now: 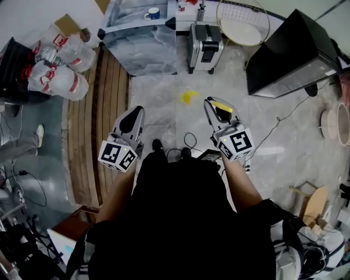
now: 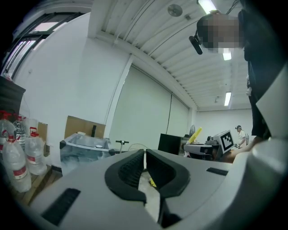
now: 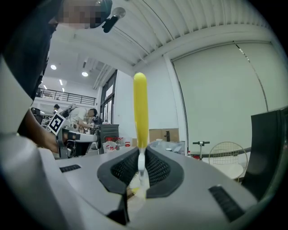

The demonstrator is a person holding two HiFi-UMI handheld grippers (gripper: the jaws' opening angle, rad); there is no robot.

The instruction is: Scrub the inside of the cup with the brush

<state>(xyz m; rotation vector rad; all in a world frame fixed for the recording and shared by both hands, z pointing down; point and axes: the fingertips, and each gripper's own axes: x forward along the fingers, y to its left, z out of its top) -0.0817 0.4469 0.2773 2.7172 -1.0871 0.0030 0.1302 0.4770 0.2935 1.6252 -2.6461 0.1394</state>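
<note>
A blue cup (image 1: 153, 13) stands on the grey marbled table (image 1: 143, 46) far ahead at the top of the head view. My right gripper (image 1: 212, 102) (image 3: 141, 152) is shut on the brush (image 3: 140, 108), whose yellow handle (image 1: 221, 106) sticks out past the jaws. Seen from the left gripper view, that brush (image 2: 196, 134) shows at the right. My left gripper (image 1: 136, 111) (image 2: 144, 155) is shut with nothing between its jaws. Both grippers are held level over the floor, well short of the table.
A silver suitcase (image 1: 205, 44) stands right of the table, beside a round wire basket (image 1: 242, 22) and a black screen (image 1: 292, 52). Several water bottles (image 1: 57, 65) lie at the left by a wooden strip (image 1: 106, 126). A yellow scrap (image 1: 188, 97) and cables (image 1: 188, 143) lie on the floor.
</note>
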